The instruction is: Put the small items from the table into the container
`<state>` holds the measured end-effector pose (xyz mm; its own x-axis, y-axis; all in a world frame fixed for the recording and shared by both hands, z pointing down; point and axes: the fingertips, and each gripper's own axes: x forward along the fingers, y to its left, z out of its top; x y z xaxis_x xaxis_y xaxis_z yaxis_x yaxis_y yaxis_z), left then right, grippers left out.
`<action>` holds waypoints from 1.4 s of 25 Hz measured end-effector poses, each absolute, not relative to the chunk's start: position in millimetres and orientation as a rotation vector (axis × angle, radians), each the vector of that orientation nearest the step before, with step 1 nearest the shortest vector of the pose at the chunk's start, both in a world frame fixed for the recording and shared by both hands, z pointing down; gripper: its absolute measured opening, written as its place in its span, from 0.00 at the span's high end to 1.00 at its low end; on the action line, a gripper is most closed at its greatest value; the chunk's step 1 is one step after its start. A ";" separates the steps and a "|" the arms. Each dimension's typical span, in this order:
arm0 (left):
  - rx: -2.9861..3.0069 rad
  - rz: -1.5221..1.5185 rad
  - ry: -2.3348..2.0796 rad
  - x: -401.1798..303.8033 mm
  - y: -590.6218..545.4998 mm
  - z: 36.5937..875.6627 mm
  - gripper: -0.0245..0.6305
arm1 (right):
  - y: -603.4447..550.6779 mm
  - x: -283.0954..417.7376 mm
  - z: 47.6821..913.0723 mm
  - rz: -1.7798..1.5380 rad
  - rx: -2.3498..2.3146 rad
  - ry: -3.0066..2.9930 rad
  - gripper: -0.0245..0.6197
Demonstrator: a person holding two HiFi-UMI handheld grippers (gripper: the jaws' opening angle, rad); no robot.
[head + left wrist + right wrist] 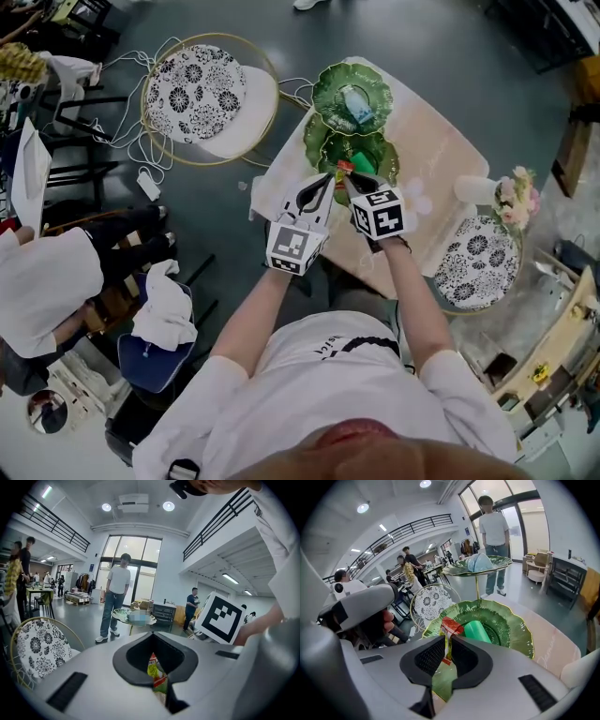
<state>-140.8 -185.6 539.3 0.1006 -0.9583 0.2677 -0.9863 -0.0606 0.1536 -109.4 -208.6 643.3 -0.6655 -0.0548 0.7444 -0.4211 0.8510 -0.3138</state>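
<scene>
A two-tier green leaf-shaped stand rests on the table: lower tray [319, 141] [520, 630], upper tray [352, 97] [476, 564]. A green roll [477, 631] lies in the lower tray, and a pale blue item [478, 560] lies in the upper one. My right gripper [449, 646] [352, 180] is shut on a small red-and-yellow packet [450, 629], held over the lower tray's near rim. Close beside it on the left, my left gripper [157, 667] [326, 180] is shut on a green-and-yellow packet [154, 670].
The table [441, 159] has a beige cloth, with a vase of flowers [514, 197] at its right end. Floral-cushioned chairs stand at the far left [195, 92] and the right [478, 248]. Cables lie on the floor. A seated person [47, 281] is at the left; others stand around.
</scene>
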 end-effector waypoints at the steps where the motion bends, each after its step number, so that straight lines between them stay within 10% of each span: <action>1: 2.083 0.137 -1.926 -141.6 -187.1 538.4 0.95 | -208.3 -110.5 643.8 0.598 0.332 -2.242 0.89; 16: 2.100 0.132 -1.914 -137.7 -190.9 536.4 0.95 | -208.3 -100.5 624.1 0.497 0.359 -2.206 0.79; 35: 2.220 0.101 -1.857 -109.7 -150.2 493.2 0.95 | -183.8 -84.5 538.9 0.526 0.608 -2.446 0.91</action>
